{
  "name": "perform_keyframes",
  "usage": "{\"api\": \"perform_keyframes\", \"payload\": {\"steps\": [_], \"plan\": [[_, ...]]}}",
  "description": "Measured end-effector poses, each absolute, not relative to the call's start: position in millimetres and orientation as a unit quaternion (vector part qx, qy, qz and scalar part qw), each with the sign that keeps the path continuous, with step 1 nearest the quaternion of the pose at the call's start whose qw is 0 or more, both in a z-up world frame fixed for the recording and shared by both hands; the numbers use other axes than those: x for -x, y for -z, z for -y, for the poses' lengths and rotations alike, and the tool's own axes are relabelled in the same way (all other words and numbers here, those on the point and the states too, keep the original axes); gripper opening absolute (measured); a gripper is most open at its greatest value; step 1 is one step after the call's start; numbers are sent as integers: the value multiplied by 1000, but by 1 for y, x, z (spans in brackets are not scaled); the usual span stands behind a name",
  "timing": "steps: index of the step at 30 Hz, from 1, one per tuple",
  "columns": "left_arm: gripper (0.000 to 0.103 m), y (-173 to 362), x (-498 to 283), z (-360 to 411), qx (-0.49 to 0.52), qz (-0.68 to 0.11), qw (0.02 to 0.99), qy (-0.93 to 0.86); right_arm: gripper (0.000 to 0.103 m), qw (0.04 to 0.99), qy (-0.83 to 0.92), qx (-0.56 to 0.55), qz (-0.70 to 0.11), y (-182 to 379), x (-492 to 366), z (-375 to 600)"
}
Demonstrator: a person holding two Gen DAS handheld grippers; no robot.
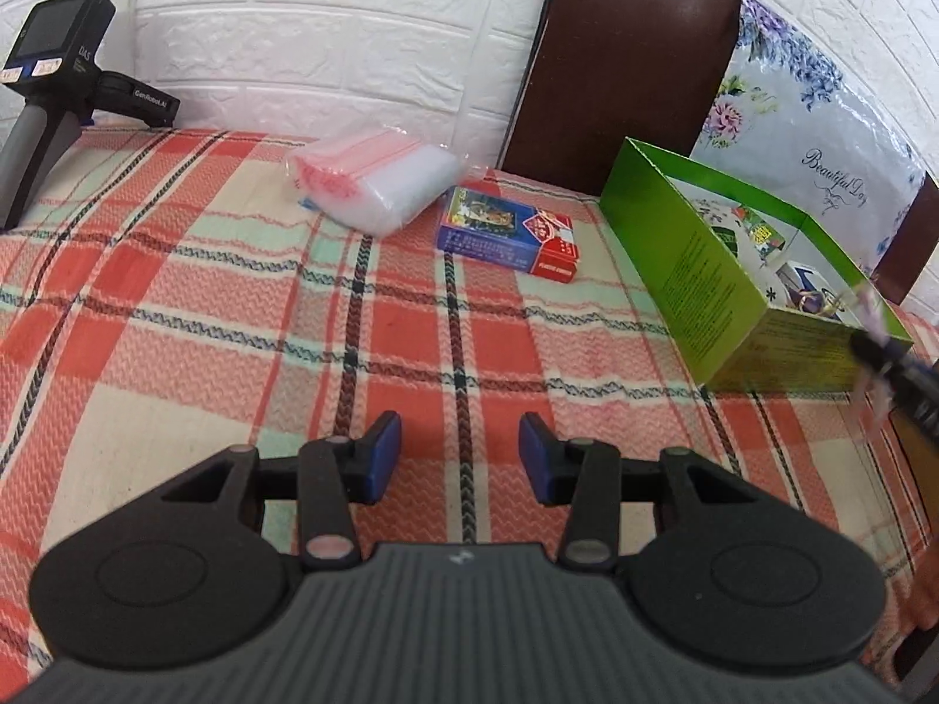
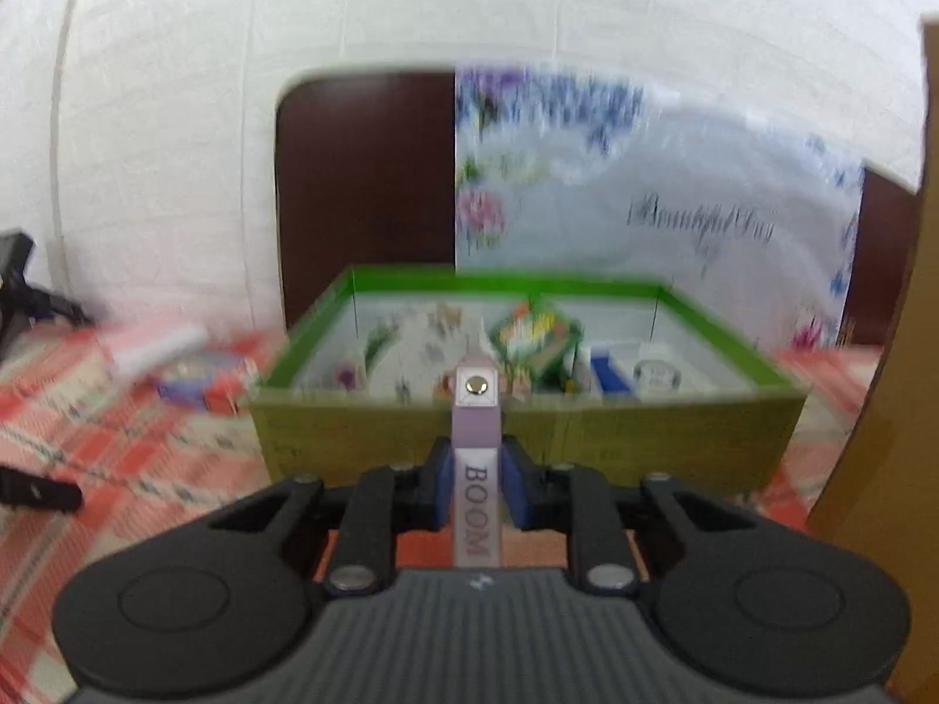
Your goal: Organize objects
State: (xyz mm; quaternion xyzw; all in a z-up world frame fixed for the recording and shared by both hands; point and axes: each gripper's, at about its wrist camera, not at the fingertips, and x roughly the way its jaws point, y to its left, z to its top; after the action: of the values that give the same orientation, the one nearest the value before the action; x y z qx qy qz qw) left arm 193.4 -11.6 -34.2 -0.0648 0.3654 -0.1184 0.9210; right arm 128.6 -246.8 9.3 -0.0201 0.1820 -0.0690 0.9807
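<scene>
Our right claw (image 2: 476, 490) is clamped on a slim lilac box (image 2: 476, 440) lettered BOOM, its long axis running straight ahead along the fingers, metal-studded end pointing toward the green box (image 2: 528, 428) at centre frame. That open-topped box lies directly in front, near, so the right hand is the nearer one. Our left claw (image 1: 460, 457) hangs open and empty over the plaid cloth (image 1: 176, 305), the card pack (image 1: 507, 234) and bag stack (image 1: 370, 182) lying farther up the frame.

Both wrist cams low over bed, fwd-facing, sharing green box (image 1: 733, 270) (image 2: 528, 410)
</scene>
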Motion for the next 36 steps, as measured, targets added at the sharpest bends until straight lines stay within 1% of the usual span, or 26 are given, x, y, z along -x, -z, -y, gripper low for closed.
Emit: {"api": "perform_keyframes", "payload": {"steps": [2,5,7,8,9,11,14,16,17,18,19,21,22,23,24,26,27,29,32,33,34,36], "plan": [[46,36,-195,13,62,-366,921,118,18,984,61,60,-158,-22,-138,234],[46,36,-193,16,55,-362,923,120,19,977,79,134,-143,-29,-180,222],[47,34,-190,15,43,-354,926,121,49,959,103,211,-161,-21,-212,213],[47,33,-188,13,34,-347,930,117,56,954,114,221,-167,-20,-219,211],[49,32,-187,10,25,-339,934,111,54,959,112,208,-159,-22,-217,210],[52,31,-189,0,10,-324,942,92,55,975,88,158,-133,-29,-202,206],[53,37,-200,-16,-5,-318,947,49,56,986,35,123,-112,-32,-181,184],[53,46,-206,-27,-3,-316,949,26,57,984,-29,106,-137,-30,-181,163],[56,50,-204,-31,-10,-298,954,17,57,981,-59,101,-155,-28,-186,151],[61,54,-200,-32,-18,-283,959,12,58,976,-81,97,-175,-23,-194,140],[62,55,-198,-35,-11,-274,961,19,59,971,-95,96,-197,-17,-205,128],[68,55,-199,-36,-7,-272,962,28,67,958,-108,109,-241,2,-234,110],[69,55,-199,-37,-7,-270,962,31,70,954,-105,122,-252,12,-248,103],[71,56,-199,-37,-6,-269,963,34,76,952,-93,135,-257,21,-259,97],[74,56,-199,-36,-4,-267,963,39,84,950,-84,146,-264,28,-271,93],[76,58,-200,-38,4,-266,963,46,94,945,-79,152,-278,37,-293,88],[79,59,-200,-39,8,-265,963,51,97,945,-75,152,-280,38,-303,86],[80,59,-199,-40,15,-263,963,55,103,941,-73,158,-291,42,-322,80],[81,60,-199,-42,28,-260,963,60,102,931,-85,137,-327,47,-346,80],[81,60,-199,-43,31,-260,963,61,95,928,-92,113,-344,47,-353,84],[81,60,-200,-43,33,-259,963,61,92,926,-98,99,-351,45,-354,86],[82,60,-200,-43,34,-259,963,62,79,924,-103,119,-348,44,-345,78]]}}
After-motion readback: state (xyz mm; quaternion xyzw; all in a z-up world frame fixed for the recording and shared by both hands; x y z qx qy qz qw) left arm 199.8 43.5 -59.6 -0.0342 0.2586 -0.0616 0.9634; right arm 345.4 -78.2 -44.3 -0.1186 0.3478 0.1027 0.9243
